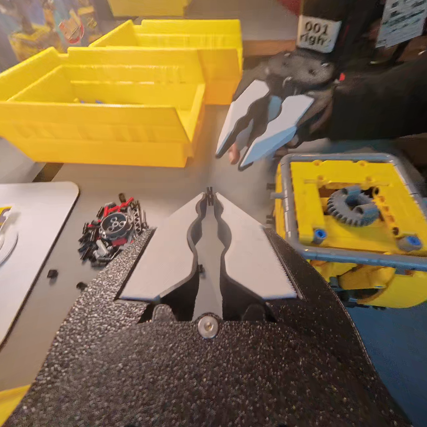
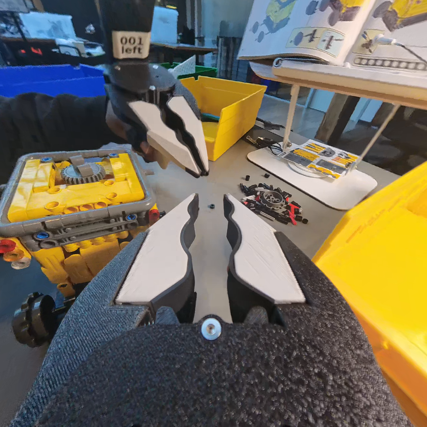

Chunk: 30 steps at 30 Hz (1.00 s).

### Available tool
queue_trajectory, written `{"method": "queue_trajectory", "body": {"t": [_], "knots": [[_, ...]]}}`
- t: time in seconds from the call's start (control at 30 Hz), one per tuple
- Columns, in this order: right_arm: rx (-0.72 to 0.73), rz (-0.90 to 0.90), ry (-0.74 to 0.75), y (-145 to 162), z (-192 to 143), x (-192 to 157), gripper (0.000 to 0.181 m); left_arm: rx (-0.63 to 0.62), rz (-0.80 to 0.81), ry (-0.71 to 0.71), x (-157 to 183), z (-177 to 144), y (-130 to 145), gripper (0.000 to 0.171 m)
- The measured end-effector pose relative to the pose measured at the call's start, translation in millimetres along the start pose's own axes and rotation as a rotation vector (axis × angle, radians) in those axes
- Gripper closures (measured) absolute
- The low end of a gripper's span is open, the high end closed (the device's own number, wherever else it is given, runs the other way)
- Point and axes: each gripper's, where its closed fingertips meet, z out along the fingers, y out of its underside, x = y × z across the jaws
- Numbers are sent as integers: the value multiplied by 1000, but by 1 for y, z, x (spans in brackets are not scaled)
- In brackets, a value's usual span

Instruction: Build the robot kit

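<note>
Your left gripper, at the centre of its view, is pinched tight on a small black pin. Your right gripper stands parted and empty above the grey table — a tiny black bush lies between its tips. The yellow brick model with its grey gear sits at middle left, partly built; the pile of loose parts at centre right is unsorted.
</note>
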Motion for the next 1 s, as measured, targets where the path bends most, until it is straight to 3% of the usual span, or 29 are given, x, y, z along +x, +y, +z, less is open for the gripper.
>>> {"method": "queue_trajectory", "body": {"t": [0.17,0.37,0.67,0.83,0.93,1.0], "knots": [[-8,-294,-53,-7,5,-15,160,4,28,144,24,9,-15,169],[13,-466,-103,-12,4,-22,168,-7,-2,203,28,12,-13,168],[-5,-532,-193,-11,8,-25,169,15,-69,281,28,8,-15,169],[-9,-492,-183,-10,7,-22,176,135,-155,336,26,-5,-32,171],[-34,-426,-188,-5,5,-20,177,141,-158,236,6,-7,-32,165],[-125,-382,-173,9,1,-10,176,84,-166,65,-21,-10,-19,155]]}}
